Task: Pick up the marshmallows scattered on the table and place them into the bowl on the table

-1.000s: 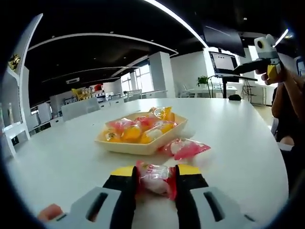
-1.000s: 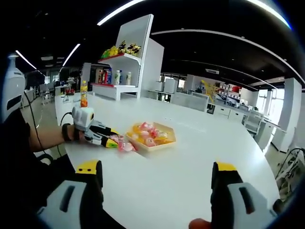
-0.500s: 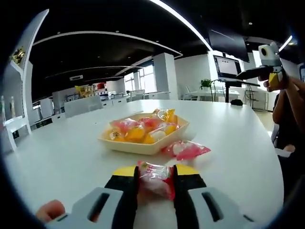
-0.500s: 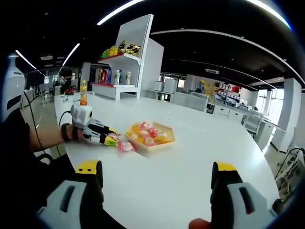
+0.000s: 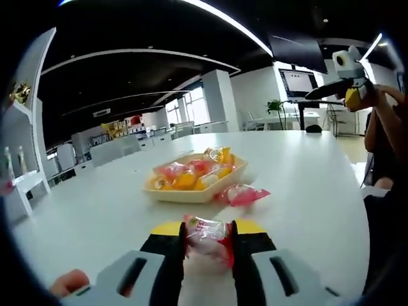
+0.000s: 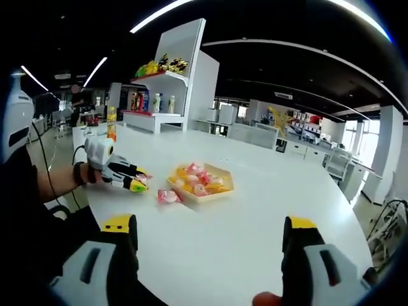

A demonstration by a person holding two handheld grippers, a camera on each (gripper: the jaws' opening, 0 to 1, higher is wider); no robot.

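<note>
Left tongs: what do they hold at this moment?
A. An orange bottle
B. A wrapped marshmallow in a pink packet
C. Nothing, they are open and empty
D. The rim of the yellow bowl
B. In the left gripper view the left tongs are closed on a wrapped marshmallow in a pink packet, short of the bowl, beside which another packet lies on the table.
</note>
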